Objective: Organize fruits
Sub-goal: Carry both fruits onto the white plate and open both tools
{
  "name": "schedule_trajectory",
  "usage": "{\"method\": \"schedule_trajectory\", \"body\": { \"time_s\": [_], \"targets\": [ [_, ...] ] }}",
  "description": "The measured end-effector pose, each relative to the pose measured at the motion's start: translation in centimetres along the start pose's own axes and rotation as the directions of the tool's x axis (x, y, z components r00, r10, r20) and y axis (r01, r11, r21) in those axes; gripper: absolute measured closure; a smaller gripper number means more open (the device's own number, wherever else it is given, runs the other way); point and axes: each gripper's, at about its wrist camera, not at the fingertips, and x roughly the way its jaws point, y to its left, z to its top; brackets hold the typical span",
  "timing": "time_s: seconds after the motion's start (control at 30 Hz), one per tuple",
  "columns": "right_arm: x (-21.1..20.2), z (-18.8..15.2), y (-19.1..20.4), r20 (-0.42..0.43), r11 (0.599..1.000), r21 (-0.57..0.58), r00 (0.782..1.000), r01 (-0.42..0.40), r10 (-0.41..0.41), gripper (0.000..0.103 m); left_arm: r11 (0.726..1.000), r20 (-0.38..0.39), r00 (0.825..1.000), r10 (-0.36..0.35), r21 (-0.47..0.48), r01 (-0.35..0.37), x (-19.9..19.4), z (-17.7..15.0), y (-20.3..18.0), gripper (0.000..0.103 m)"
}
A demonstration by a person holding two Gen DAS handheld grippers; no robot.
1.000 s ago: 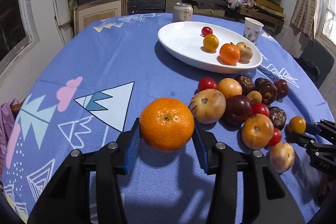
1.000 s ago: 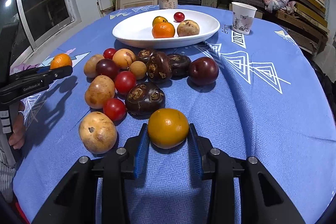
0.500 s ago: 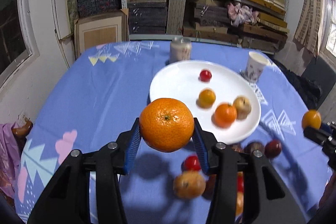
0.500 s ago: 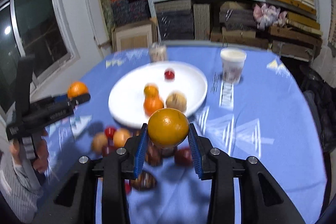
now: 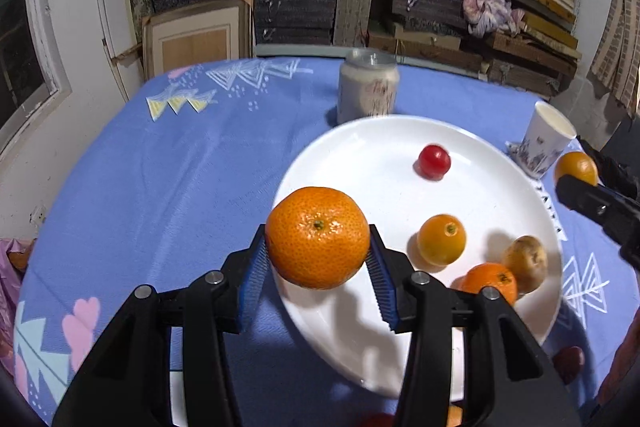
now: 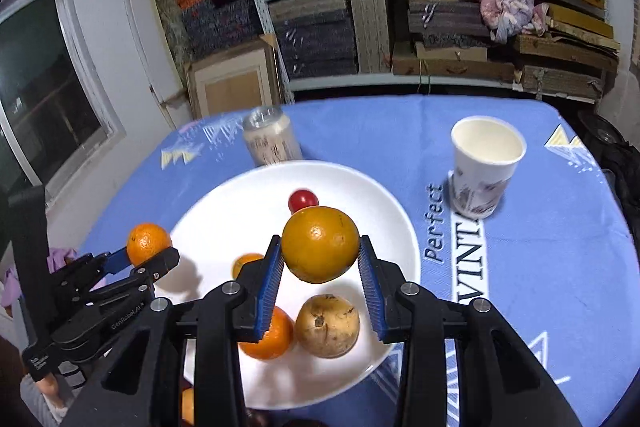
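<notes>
My left gripper [image 5: 318, 261] is shut on a bright orange mandarin [image 5: 318, 237] and holds it in the air above the left rim of the white plate [image 5: 360, 139]. My right gripper [image 6: 320, 263] is shut on a darker yellow-orange fruit [image 6: 320, 243], hanging over the middle of the same plate [image 6: 376, 187]. On the plate lie a small red fruit [image 5: 434, 161], a small orange fruit [image 5: 442, 239], a mandarin [image 5: 490, 281] and a tan fruit [image 5: 525, 263]. The right wrist view shows the left gripper [image 6: 150, 255] at the plate's left with its mandarin [image 6: 147, 243].
A pale drink can [image 5: 368, 91] stands just behind the plate. A paper cup [image 6: 484, 171] stands to the plate's right on the blue patterned tablecloth [image 5: 160, 167]. Dark fruit [image 5: 570, 363] lies near the plate's front edge. Shelves with stacked boxes rise behind the table.
Both grippers have lifted their fruit off the table and carried it forward from the pile near the front edge to above the plate. The grips are unchanged.
</notes>
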Motion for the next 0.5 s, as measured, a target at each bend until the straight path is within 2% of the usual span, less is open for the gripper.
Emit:
{"method": "schedule_trajectory", "body": {
  "time_s": [0.03, 0.1, 0.27, 0.5],
  "targets": [
    [0.9, -0.3, 0.0, -0.022, 1.000, -0.013, 1.000, 0.009, -0.009, 0.065, 1.000, -0.013, 1.000, 0.006, 0.010, -0.006, 0.7, -0.2, -0.1, 0.056],
    [2.0, -0.6, -0.1, -0.047, 1.000, -0.020, 0.999, 0.020, -0.021, 0.065, 0.997, 0.016, 0.999, 0.051, 0.051, -0.052, 1.2, -0.5, -0.7, 0.056],
    [3.2, -1.5, -0.2, -0.067, 0.999, -0.022, 0.997, 0.044, -0.046, 0.065, 0.999, -0.004, 1.000, 0.005, 0.040, -0.005, 2.2, -0.2, -0.9, 0.056],
    [4.2, -1.9, 0.0, -0.092, 0.998, -0.037, 0.994, 0.051, -0.054, 0.064, 0.999, -0.002, 1.000, 0.013, 0.040, -0.013, 2.5, -0.2, -0.9, 0.056]
  ]
}}
